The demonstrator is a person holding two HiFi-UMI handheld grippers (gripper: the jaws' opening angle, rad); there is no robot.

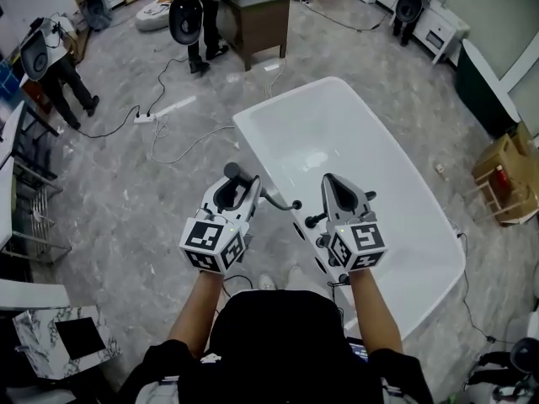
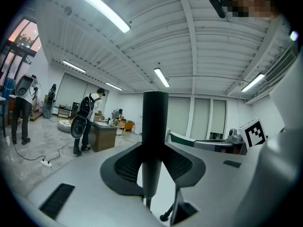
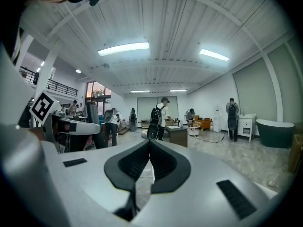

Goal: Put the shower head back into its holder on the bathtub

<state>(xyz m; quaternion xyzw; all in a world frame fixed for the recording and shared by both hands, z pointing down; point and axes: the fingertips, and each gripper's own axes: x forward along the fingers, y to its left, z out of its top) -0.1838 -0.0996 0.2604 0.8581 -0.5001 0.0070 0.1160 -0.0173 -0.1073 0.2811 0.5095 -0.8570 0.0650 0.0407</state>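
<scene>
The bathtub (image 1: 396, 200) is finished in smooth, glossy white. The shower head (image 2: 155, 117) handle is finished in matt black. The left gripper (image 2: 155, 148) body is moulded in smooth, light plastic; its pads (image 2: 128, 167) are faced in black, finely ribbed material. The floor (image 1: 126, 192) is laid in polished, grey, marbled stone-look surfacing.

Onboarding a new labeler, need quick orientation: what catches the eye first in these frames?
The white bathtub fills the middle and right of the head view, with both grippers held at its near end. The left gripper is clamped on the dark shower head, whose handle stands upright between its jaws. The right gripper is shut and empty.
</scene>
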